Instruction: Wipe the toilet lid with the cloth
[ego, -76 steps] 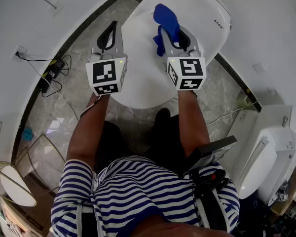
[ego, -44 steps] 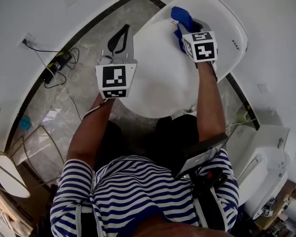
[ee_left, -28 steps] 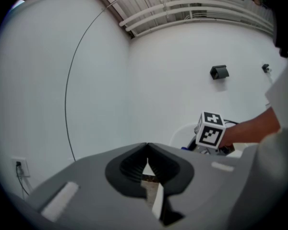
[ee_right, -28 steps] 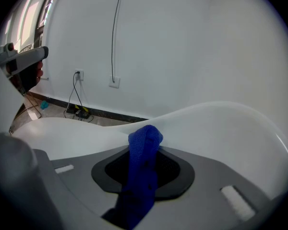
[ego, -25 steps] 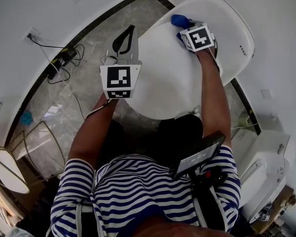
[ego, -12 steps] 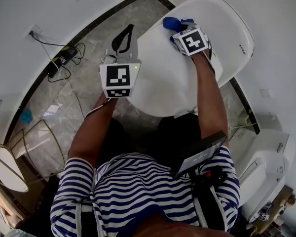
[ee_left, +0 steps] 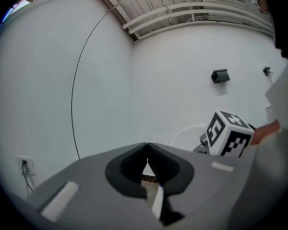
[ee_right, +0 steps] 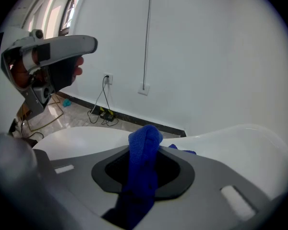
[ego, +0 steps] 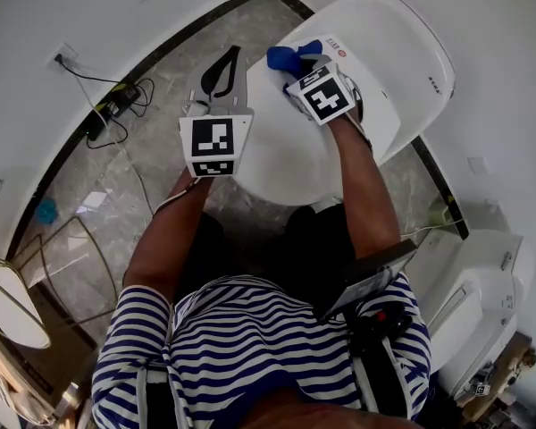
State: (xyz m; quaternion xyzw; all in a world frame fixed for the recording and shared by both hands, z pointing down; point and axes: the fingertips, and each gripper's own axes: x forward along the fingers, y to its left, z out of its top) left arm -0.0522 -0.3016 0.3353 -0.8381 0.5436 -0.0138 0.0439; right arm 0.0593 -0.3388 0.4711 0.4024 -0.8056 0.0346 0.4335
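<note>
Bright, even light; my gripper views bend with black corners, and my left gripper [ee_left: 147,147] looks blurry

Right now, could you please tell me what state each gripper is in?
Left gripper: shut, holding nothing.
Right gripper: shut on the blue cloth.

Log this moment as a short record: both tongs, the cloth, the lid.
left tongs: shut, nothing between the jaws, by the lid's left edge
right tongs: shut on the blue cloth
blue cloth: bunched between the jaws, at the lid's far end
toilet lid: white, closed down
contact of cloth with lid: cannot tell
</note>
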